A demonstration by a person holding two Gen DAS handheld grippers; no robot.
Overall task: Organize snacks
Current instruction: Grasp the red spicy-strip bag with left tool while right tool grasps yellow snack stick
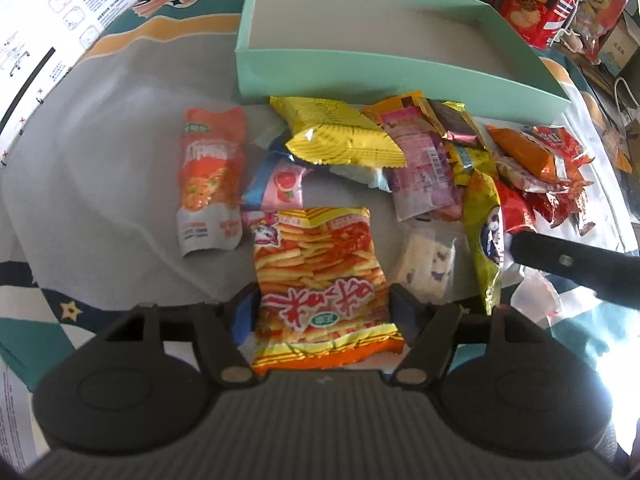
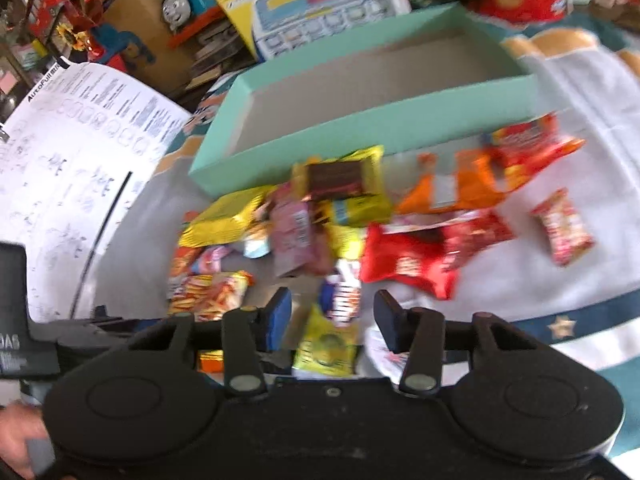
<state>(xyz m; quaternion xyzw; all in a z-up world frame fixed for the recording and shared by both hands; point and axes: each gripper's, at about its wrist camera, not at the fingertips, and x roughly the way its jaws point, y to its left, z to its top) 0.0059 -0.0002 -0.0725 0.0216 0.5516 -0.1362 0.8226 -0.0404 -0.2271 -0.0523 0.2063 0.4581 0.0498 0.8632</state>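
Daylight floods both views, strongest to the right of the fingers, where the pale cloth (image 1: 592, 292) washes out to white. Glare spots sit on the yellow foil packet (image 1: 340, 136) ahead of the left fingers. The left wrist view is fairly sharp; the right wrist view is smeared by motion blur throughout. Fisheye bending curves the mint box (image 2: 320, 136) and darkens the corners.

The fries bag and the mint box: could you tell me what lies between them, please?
In the left wrist view, a pink candy and a yellow bag lie between the fries bag and the mint box.
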